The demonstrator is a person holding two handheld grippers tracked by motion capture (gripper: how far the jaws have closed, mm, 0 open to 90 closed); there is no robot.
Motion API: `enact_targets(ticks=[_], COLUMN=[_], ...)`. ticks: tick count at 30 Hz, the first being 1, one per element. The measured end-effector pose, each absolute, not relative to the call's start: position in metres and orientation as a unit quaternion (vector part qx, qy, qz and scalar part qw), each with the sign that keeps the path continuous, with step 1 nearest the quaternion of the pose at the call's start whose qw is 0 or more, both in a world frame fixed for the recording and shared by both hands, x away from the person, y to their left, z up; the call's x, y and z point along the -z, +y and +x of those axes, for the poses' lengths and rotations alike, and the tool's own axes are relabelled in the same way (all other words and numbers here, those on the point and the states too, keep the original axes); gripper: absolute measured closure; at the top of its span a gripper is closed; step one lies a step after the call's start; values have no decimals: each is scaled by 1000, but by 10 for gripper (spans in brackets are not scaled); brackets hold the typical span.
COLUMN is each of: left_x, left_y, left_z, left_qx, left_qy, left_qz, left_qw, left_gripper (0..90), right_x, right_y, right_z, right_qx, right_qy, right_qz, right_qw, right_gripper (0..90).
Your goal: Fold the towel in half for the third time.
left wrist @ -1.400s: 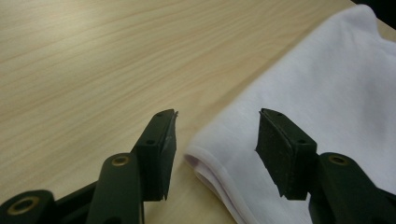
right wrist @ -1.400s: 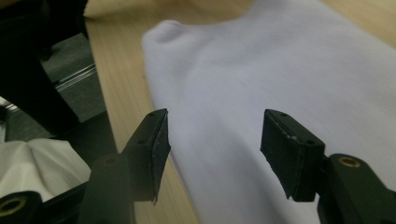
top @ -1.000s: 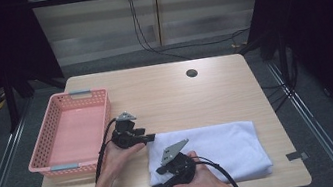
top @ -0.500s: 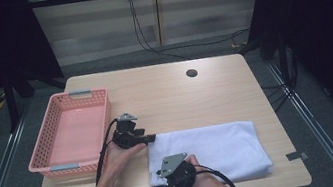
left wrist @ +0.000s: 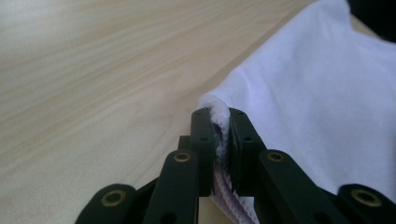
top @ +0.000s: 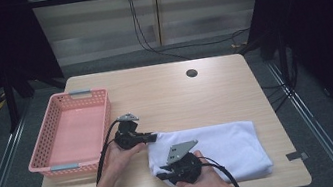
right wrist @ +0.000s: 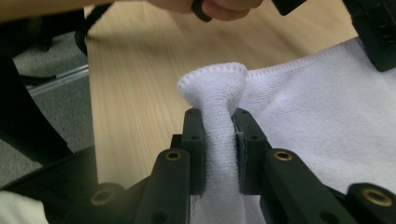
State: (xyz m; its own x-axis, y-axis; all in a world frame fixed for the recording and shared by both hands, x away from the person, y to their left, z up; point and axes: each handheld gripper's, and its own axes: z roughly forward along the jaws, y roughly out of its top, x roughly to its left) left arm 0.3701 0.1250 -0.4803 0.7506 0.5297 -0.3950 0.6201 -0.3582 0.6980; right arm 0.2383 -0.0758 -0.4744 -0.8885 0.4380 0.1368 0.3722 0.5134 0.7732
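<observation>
A white towel lies folded on the wooden table, toward its near right. My left gripper has just been closing and is shut on the towel's far left corner, which bunches between the black jaws. My right gripper has also just been closing; it pinches the towel's near left corner, and the cloth puffs up above the pads. A hand holds each gripper from the table's near edge.
A pink plastic basket stands at the left side of the table, close to my left gripper. A small dark hole marks the far part of the tabletop. Dark floor and metal rails surround the table.
Both grippers' jaws have closed on the towel's left corners. The right gripper has turned and shifted slightly left along the near edge of the towel. The left hand has stayed in place.
</observation>
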Motion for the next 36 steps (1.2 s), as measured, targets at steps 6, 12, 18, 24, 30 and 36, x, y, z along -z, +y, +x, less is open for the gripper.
enact_targets(ticks=[6,12,18,24,30,36], left_x=[449,413,376,387,404,419], left_y=[136,158,185,156,98,27], left_z=[369,365,350,348,353,352], left_qx=[37,14,-26,-21,-1,15], left_qy=[350,359,360,345,319,290], left_qz=[807,805,805,813,831,848], left_qw=[475,472,471,469,456,443], left_gripper=[824,825,825,824,819,815], right_x=[453,426,394,402,421,437], right_y=[-76,-56,-28,-37,-91,-157], right_z=[243,246,246,238,223,204], right_qx=[-475,-512,-563,-563,-553,-531], right_qy=[845,828,802,799,794,789], right_qz=[246,229,197,208,248,302], right_qw=[28,27,20,28,51,67], right_gripper=[782,784,790,790,789,779])
